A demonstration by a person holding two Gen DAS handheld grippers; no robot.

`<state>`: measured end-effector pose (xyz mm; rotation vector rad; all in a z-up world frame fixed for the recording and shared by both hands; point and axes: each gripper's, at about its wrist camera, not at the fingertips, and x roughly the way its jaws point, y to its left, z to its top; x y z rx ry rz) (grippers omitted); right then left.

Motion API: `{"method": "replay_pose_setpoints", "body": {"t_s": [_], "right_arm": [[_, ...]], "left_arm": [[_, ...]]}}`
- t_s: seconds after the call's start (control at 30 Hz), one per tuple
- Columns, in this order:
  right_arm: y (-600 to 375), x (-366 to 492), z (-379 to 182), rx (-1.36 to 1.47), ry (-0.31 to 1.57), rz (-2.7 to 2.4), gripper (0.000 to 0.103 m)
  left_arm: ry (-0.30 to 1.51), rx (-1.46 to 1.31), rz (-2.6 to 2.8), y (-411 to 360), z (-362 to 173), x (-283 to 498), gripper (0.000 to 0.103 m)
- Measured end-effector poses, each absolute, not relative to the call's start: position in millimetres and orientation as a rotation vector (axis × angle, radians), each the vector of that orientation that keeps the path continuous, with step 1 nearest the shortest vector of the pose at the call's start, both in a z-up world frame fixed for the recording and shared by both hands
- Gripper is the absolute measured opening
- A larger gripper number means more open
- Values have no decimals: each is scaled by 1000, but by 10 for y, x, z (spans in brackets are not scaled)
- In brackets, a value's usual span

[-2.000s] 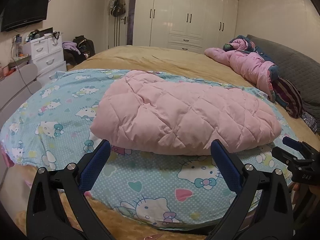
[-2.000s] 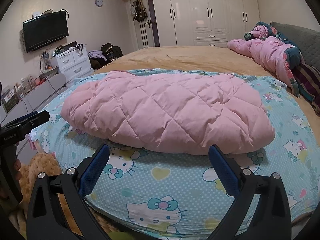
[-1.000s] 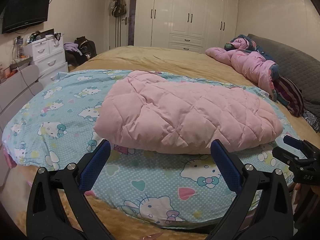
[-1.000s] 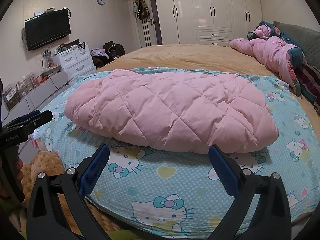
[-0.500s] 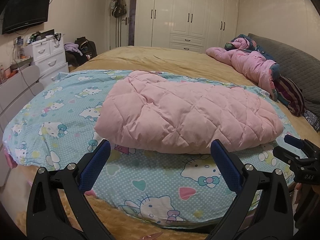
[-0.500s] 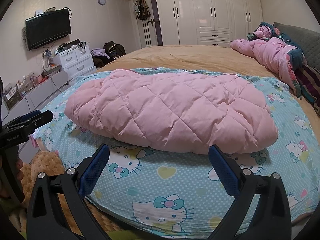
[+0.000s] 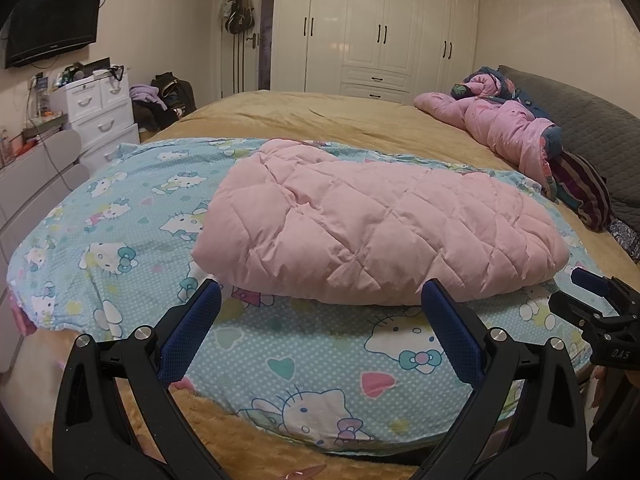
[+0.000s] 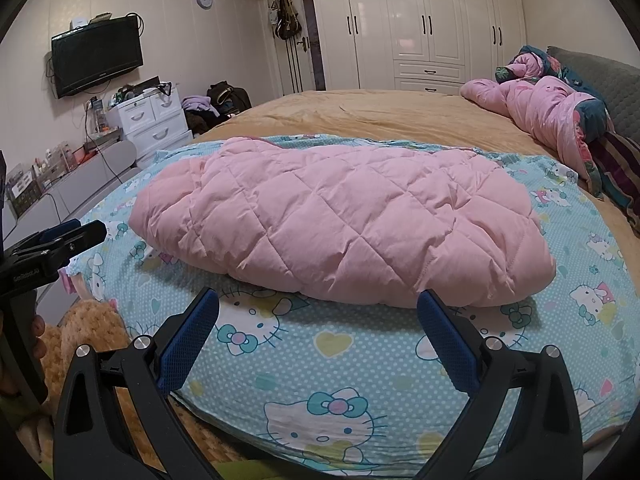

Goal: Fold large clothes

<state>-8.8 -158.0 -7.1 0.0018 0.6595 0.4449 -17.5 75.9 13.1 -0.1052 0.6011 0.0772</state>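
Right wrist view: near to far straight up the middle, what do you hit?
right gripper, open → cartoon-cat print sheet → folded pink quilted coat → tan bedspread → white wardrobe

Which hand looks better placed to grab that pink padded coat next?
Hard to call. Both the left gripper and right gripper hover open just short of the pink coat, facing opposite ends.
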Motion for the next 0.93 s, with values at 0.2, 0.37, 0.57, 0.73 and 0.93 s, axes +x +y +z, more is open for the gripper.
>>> {"method": "replay_pose_setpoints", "body": {"t_s": [0.2, 0.37, 0.57, 0.73, 0.93], "right_arm": [[-1593, -100, -73, 1, 659, 437, 99], [-1645, -120, -110, 5, 672, 408, 99], [-1896, -145, -213, 53, 699, 304, 99], [-2942, -177, -394, 321, 729, 21, 99], [-4942, -978, -1007, 531, 738, -752, 99]], "left_arm": [[608, -111, 72, 780, 101, -161, 94], [605, -100, 83, 782, 68, -146, 94], [648, -137, 98, 950, -73, -75, 94], [692, -231, 181, 1508, -155, 254, 94], [683, -261, 475, 2877, -263, 922, 94]]}}
